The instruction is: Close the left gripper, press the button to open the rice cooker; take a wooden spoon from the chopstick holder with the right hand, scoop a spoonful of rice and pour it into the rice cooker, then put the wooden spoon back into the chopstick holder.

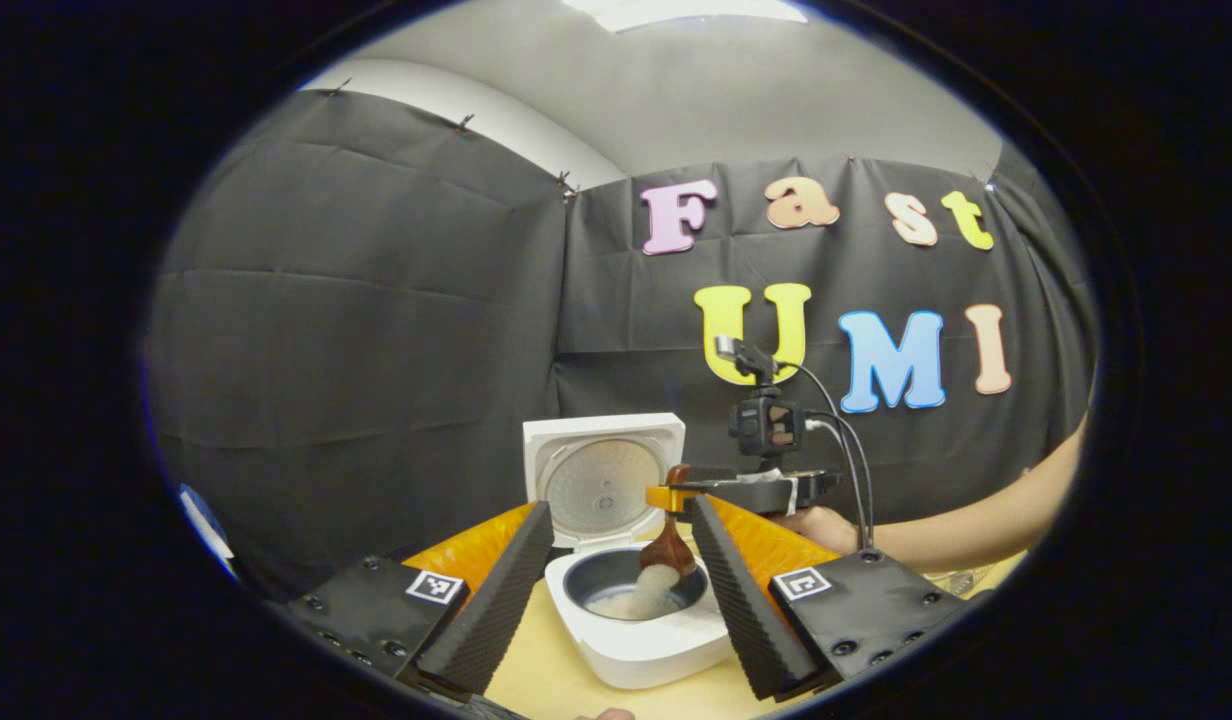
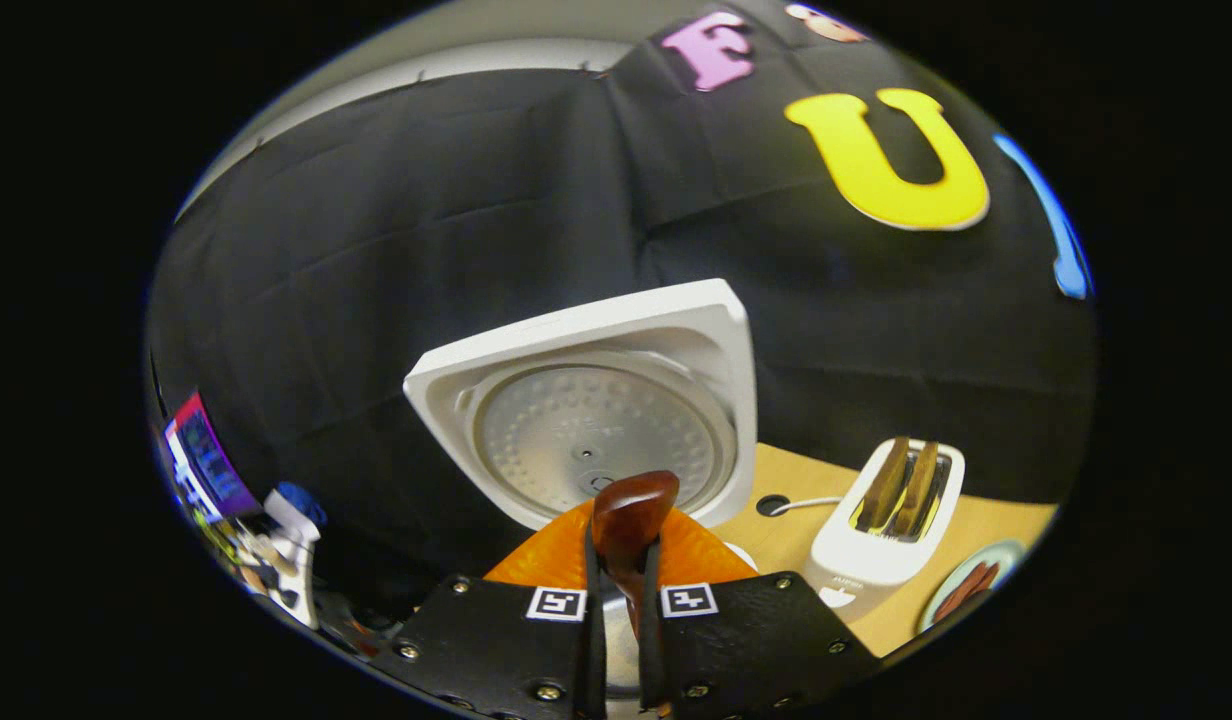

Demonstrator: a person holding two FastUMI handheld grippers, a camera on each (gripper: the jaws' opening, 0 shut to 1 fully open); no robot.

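White rice cooker on a pale wooden table, lid standing upright and open behind the pot. Grey inner pot holding a small heap of white rice.

Left gripper low in front of the cooker, jaws wide apart, holding nothing, one finger to each side of the pot.

Right gripper above the pot's right rim, held by a hand. Wooden spoon hanging bowl-down from it, tipped over the pot, rice spilling from the bowl.

In the right gripper view, right gripper jaws close together, clamped on the spoon handle. Lid underside just ahead. White toaster to the right on the table, with what may be toast in its slots. Plate at the edge, contents unclear.
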